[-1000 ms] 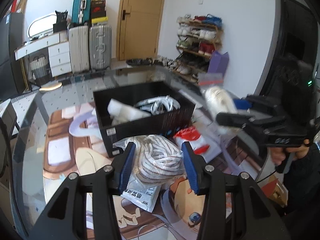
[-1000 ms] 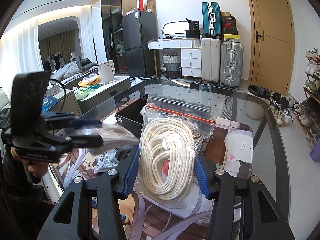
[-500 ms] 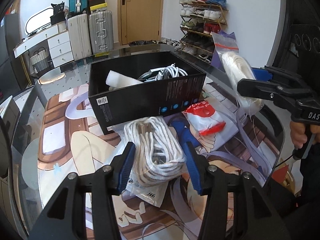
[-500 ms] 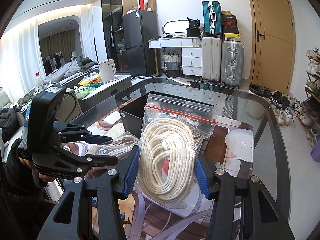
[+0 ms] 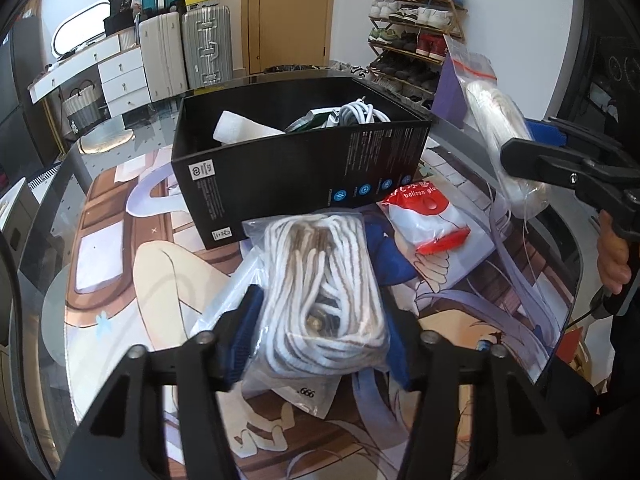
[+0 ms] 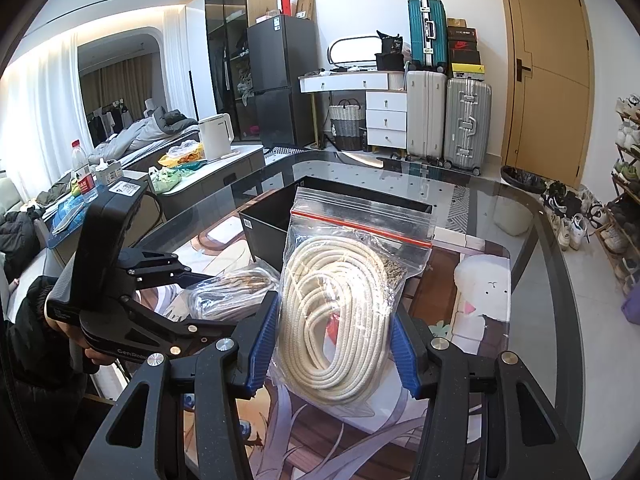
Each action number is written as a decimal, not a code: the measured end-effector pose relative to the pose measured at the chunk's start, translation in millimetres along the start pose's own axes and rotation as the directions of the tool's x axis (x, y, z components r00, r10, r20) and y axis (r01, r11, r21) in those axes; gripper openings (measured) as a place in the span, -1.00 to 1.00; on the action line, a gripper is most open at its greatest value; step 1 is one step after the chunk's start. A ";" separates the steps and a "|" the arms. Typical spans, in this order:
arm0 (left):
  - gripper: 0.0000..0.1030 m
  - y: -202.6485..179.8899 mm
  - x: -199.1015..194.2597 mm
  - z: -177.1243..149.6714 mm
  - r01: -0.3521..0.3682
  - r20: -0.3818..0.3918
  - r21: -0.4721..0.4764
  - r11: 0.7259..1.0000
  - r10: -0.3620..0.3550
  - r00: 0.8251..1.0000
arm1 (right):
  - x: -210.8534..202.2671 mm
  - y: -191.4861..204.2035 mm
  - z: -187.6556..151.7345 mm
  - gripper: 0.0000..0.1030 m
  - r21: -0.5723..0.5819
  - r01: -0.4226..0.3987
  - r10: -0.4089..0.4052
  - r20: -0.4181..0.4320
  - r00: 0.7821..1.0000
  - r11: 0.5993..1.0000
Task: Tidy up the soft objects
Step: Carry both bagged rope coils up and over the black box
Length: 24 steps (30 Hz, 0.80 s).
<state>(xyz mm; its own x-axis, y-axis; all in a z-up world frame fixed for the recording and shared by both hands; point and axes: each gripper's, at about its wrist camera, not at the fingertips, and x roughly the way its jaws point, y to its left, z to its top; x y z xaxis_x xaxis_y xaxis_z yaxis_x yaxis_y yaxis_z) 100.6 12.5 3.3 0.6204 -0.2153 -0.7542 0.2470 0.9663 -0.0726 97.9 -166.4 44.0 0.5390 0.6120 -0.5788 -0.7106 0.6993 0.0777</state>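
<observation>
My left gripper (image 5: 318,334) is shut on a clear bag of white and brown rope (image 5: 324,292), low over the table, just in front of the black box (image 5: 304,176). The box holds cables and a white piece. My right gripper (image 6: 334,344) is shut on a zip bag of cream rope (image 6: 340,312), held upright above the table. In the left wrist view that bag (image 5: 500,128) hangs to the right of the box. In the right wrist view the left gripper's bag (image 6: 232,288) sits at lower left.
A red and white balloon-glue packet (image 5: 430,216) lies right of the box. A white label bag (image 5: 304,396) lies under the left gripper. The glass table (image 6: 532,280) carries a printed mat. Suitcases, drawers and a shoe rack stand beyond.
My left gripper has dropped lower and moved closer to the box with its rope bag. The right gripper has held its bag nearly still.
</observation>
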 end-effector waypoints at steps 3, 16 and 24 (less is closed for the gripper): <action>-0.07 -2.1 -5.3 1.2 0.007 0.016 0.012 1.000 -0.007 1.000 | 0.4 -0.7 0.2 0.02 0.001 0.000 0.000 0.003 1.000 1.000; -0.07 5.1 -56.0 14.9 0.050 0.151 -0.017 0.999 -0.047 0.987 | -7.8 -4.0 1.9 0.02 0.019 0.013 -0.013 0.044 0.999 1.000; -0.07 24.2 -71.2 31.4 0.009 0.212 -0.079 0.997 0.007 0.977 | -6.8 -10.3 7.5 0.02 0.062 0.025 -0.028 0.049 0.998 0.998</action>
<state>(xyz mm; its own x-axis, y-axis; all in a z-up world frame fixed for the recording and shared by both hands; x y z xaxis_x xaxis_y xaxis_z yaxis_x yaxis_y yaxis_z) 85.7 46.8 75.8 0.7657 -0.2331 -0.5995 0.1936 0.9723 -0.1307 105.0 -175.0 53.2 0.5802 0.6094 -0.5404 -0.6674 0.7360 0.1136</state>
